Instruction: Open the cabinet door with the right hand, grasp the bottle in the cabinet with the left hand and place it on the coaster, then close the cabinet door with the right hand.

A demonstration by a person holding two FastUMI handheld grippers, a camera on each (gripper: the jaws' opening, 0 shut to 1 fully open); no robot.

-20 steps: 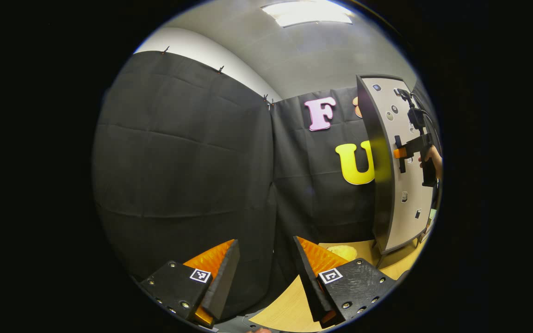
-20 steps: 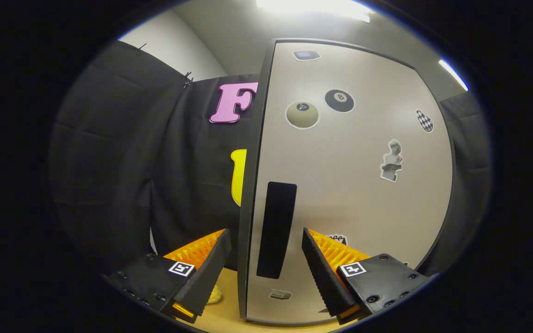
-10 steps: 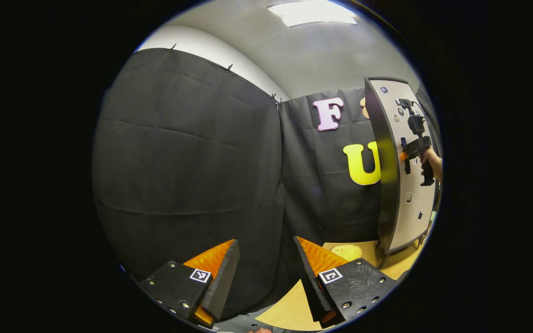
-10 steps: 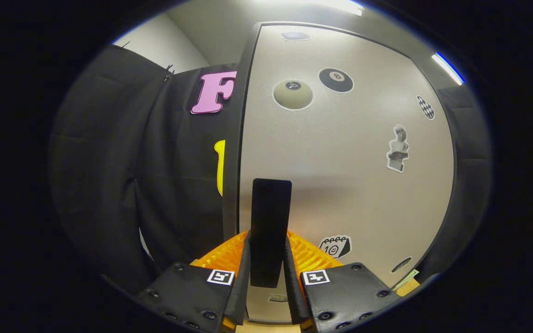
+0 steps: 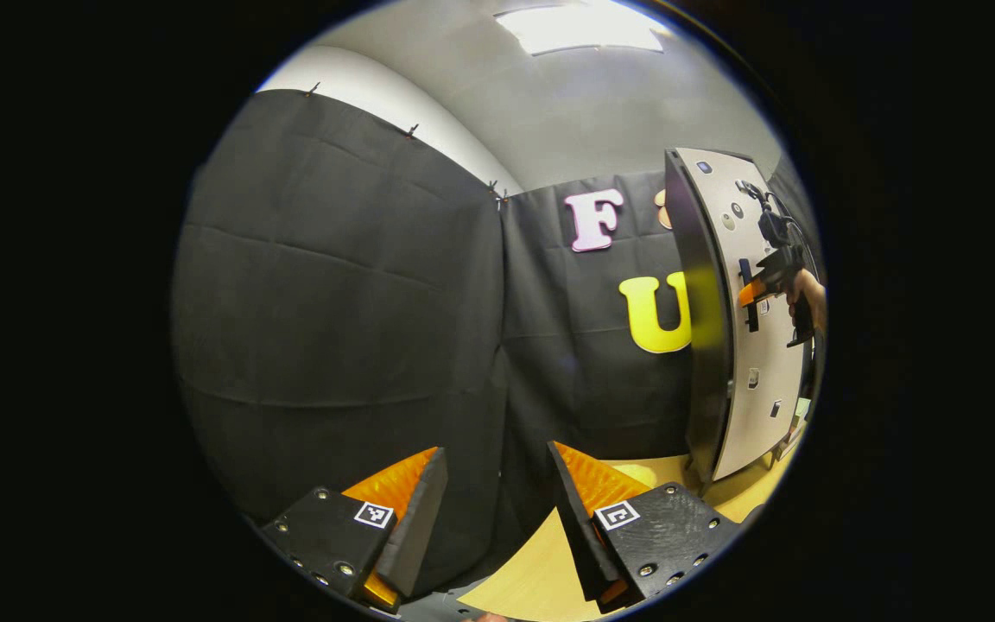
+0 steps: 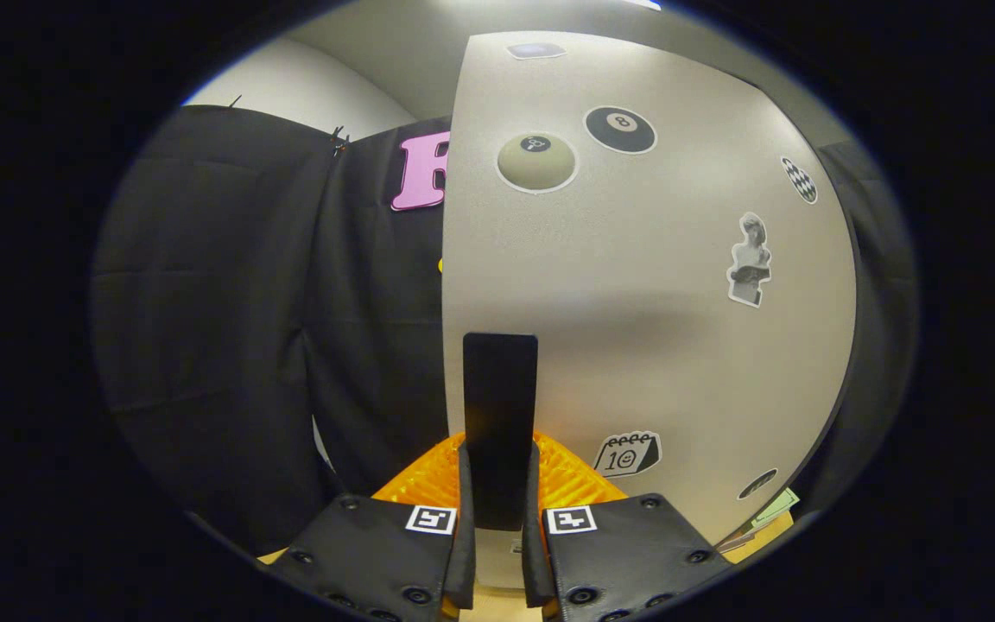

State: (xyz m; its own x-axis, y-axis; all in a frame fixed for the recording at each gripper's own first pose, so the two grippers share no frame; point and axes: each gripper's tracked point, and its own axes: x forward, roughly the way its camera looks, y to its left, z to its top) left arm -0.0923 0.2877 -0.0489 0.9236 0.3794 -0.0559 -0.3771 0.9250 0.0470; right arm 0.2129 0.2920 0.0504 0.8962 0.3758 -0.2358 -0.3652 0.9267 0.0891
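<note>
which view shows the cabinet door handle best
The right gripper view: the handle stands upright, large and central on the cabinet door, with the right hand-held gripper closed on it. In the left gripper view the handle is a small dark strip on the far door, partly hidden by that gripper.

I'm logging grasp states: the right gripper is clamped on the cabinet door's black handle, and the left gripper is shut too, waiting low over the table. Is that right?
Not quite. The left gripper is open: the left gripper view shows a wide gap between its fingers, with nothing held. The rest stands: in the right gripper view the right gripper is clamped on the door's black handle.
</note>
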